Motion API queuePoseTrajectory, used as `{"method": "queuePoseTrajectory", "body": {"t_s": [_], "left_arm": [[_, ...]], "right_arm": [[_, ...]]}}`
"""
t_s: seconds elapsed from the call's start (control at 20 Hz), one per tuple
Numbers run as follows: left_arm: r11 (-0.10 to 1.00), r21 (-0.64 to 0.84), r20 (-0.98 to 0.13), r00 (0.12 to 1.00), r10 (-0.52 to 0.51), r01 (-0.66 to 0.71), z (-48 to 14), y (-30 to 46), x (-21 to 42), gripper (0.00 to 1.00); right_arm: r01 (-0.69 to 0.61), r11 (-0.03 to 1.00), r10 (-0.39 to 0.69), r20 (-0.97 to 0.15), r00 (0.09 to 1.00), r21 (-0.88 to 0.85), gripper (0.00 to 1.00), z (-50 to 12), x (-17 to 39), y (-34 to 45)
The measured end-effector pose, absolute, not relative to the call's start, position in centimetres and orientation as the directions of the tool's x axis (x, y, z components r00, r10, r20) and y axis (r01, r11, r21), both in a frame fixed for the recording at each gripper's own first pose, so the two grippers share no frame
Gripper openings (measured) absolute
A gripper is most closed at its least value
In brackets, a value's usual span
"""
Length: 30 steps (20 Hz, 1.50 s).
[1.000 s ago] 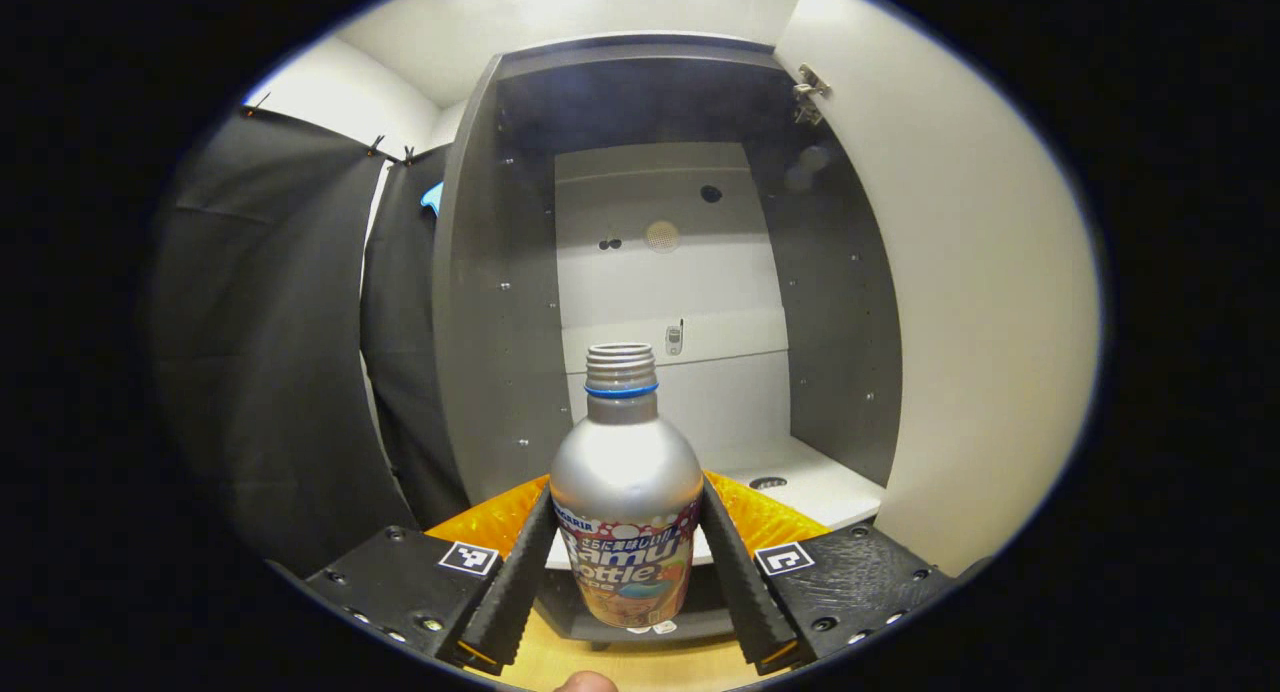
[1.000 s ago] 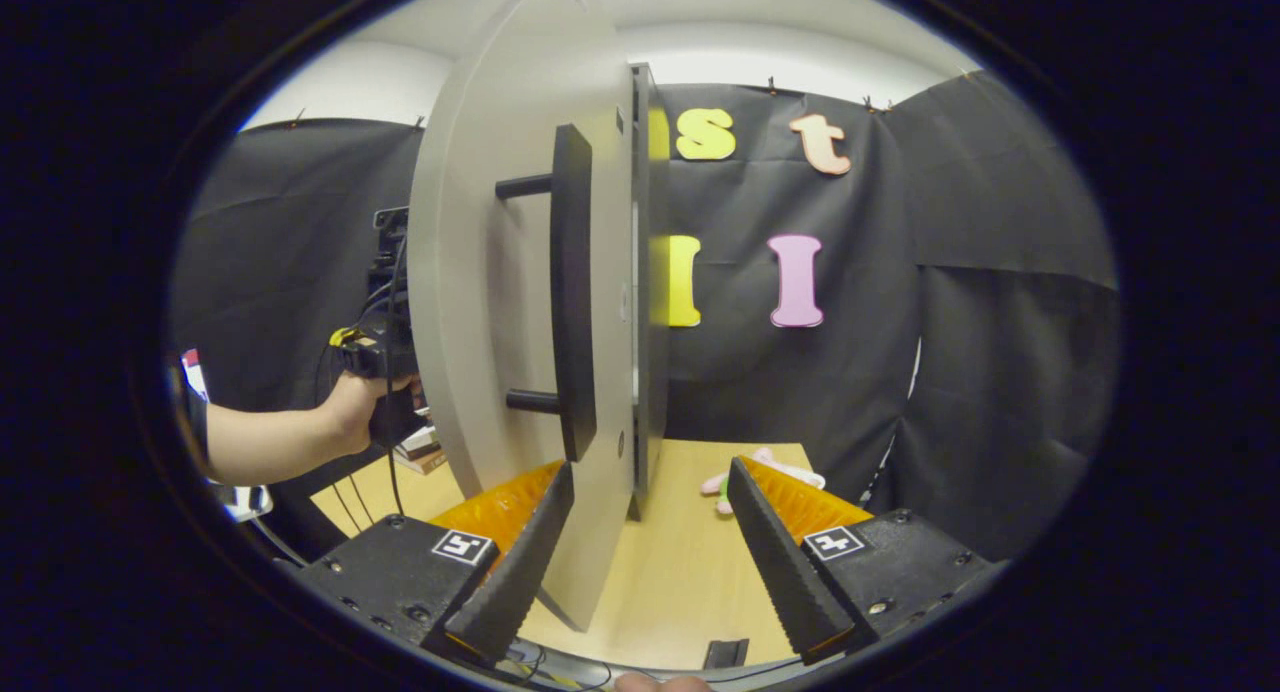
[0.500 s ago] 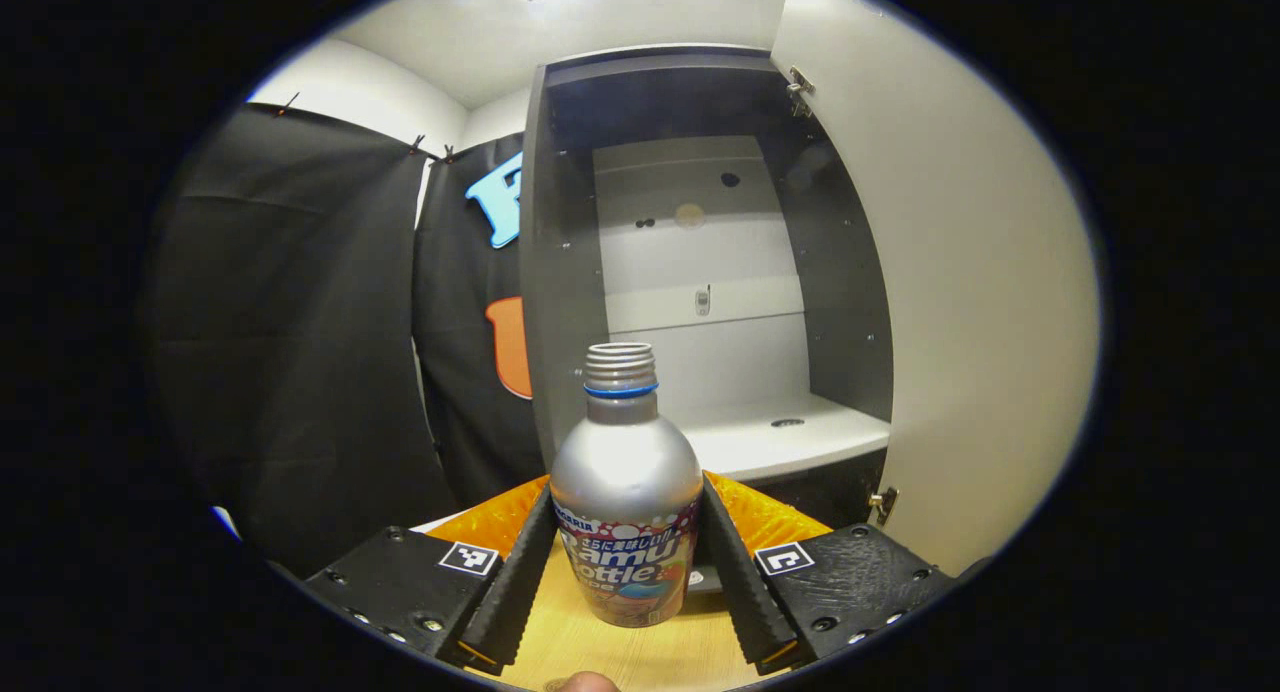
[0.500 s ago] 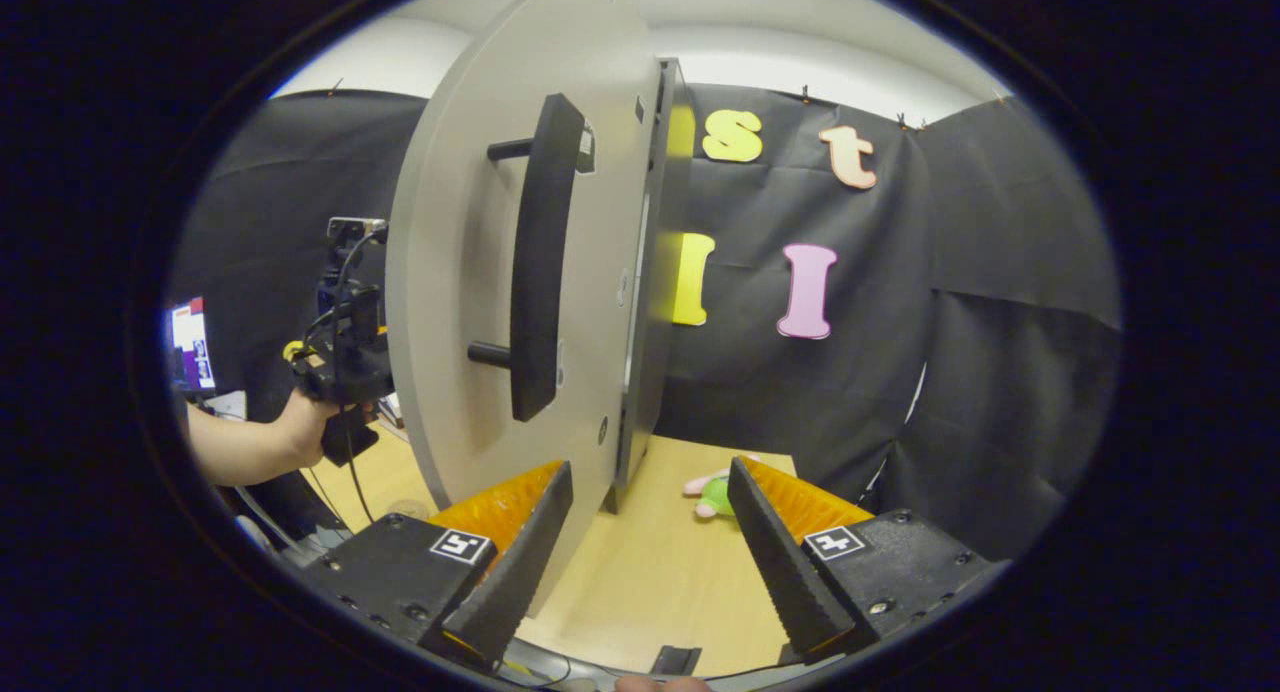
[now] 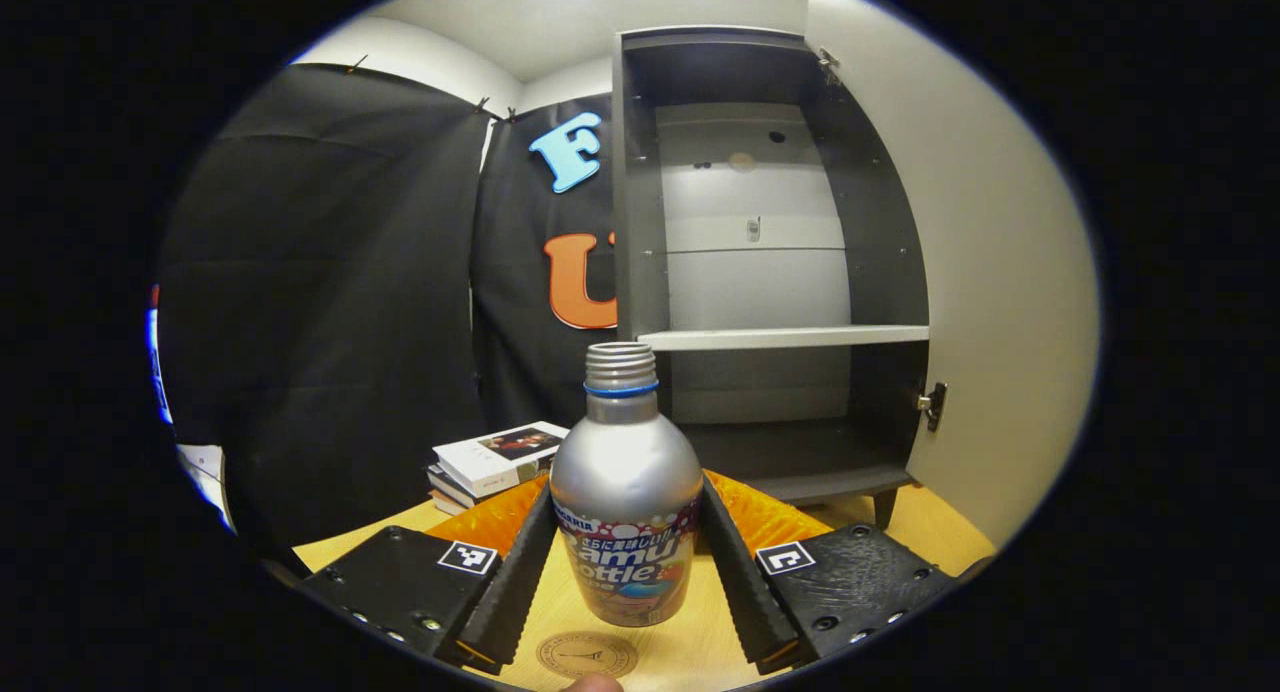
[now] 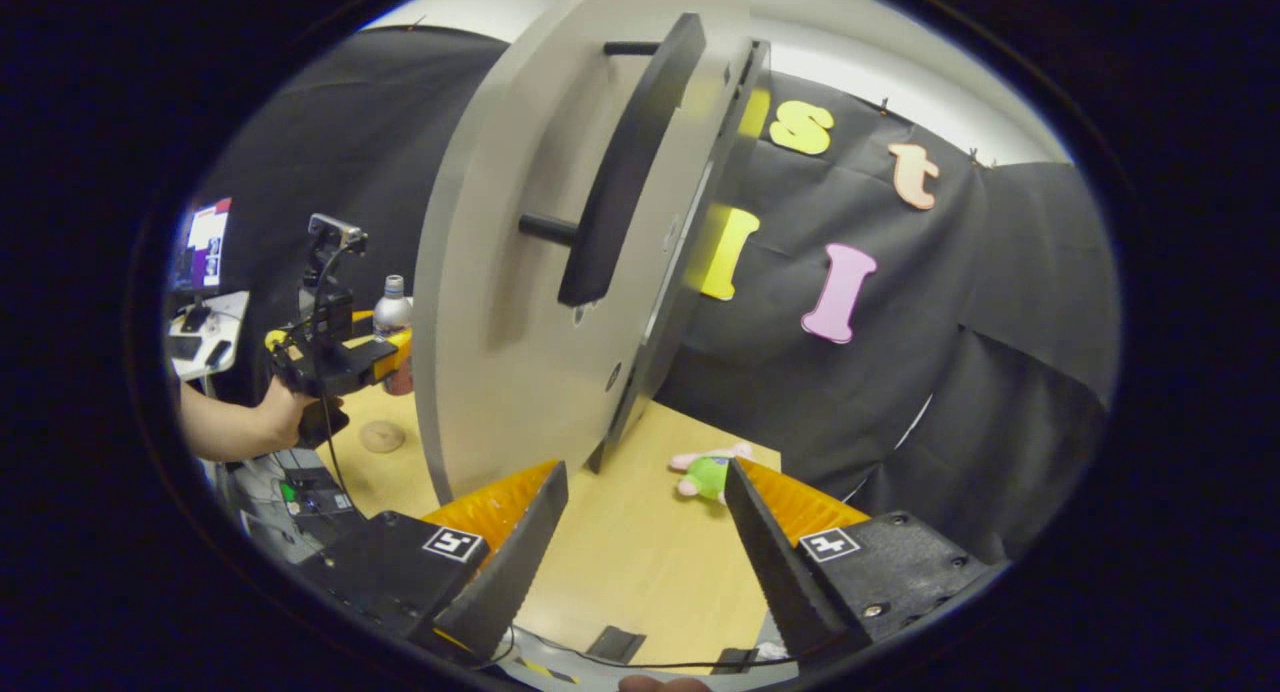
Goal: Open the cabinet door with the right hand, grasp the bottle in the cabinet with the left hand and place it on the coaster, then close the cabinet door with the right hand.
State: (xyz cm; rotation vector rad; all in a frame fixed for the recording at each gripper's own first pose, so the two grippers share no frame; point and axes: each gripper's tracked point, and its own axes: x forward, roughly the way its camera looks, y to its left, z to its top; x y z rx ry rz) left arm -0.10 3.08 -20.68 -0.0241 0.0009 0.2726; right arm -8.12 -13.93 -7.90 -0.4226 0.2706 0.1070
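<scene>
Cabinet point(image 5: 770, 272) shelves bare, door point(image 6: 520, 302) open

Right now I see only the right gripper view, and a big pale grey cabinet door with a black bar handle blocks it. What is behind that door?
Observer: In the left gripper view, an open dark grey cabinet with one white shelf across its middle.
Operator: Far off I see a small silver bottle by the other gripper. Is it really gripped?
Observer: Yes. The left gripper has both fingers pressed on the sides of the silver metal bottle, which it holds upright, out in front of the cabinet.
</scene>
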Motion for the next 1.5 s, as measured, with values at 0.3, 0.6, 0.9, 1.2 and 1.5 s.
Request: {"method": "queuePoseTrajectory", "body": {"t_s": [0.3, 0.6, 0.9, 1.2, 1.5], "left_arm": [[0.949, 0.009, -0.023, 0.948, 0.316, -0.316, -27.7, 3.9, -1.7, 0.79], [0.934, 0.037, -0.055, 0.932, 0.358, -0.356, -32.0, 5.2, -2.2, 0.79], [0.931, -0.008, -0.037, 0.931, 0.364, -0.364, -33.3, 5.5, -2.0, 0.79], [0.950, -0.071, -0.027, 0.953, 0.302, -0.303, -32.5, 4.5, -2.4, 0.97], [0.955, -0.059, -0.052, 0.956, 0.289, -0.292, -30.1, 5.8, -4.5, 0.97]], "right_arm": [[-0.275, 0.845, 0.076, -0.406, 0.911, -0.458, 0.99, -12.8, -8.7, -12.4], [-0.313, 0.820, 0.066, -0.464, 0.884, -0.479, 0.99, -14.7, -9.0, -12.0], [-0.341, 0.807, 0.064, -0.503, 0.862, -0.482, 0.98, -15.8, -8.7, -11.1], [-0.325, 0.840, 0.051, -0.533, 0.844, -0.435, 0.98, -16.3, -9.1, -11.4], [-0.281, 0.900, 0.053, -0.558, 0.828, -0.332, 0.99, -17.4, -9.6, -11.6]]}}
